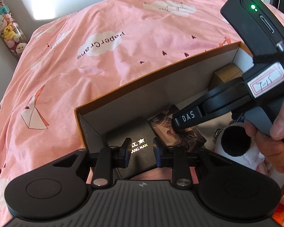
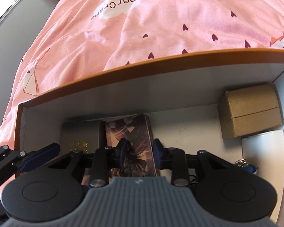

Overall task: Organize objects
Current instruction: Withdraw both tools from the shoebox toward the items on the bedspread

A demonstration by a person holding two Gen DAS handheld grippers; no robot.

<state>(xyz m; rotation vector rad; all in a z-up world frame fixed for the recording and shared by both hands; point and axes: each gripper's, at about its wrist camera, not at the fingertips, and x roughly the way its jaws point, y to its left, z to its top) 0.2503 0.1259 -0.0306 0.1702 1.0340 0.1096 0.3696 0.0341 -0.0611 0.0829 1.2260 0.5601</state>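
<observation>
Over the black "JANG NAN" box (image 1: pixel 134 151) — left tongs (image 1: pixel 141 152) narrow, empty — "PaperCrane" bedspread (image 1: pixel 104 43) behind.

Both hand-held grippers, left (image 1: pixel 141 152) and right (image 2: pixel 139 154), point steeply down, jaws apart.

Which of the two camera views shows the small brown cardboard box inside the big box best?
The right wrist view shows it best: the small brown cardboard box stands whole in the far right corner of the big box. In the left wrist view, the right gripper's body hides most of it.
</observation>
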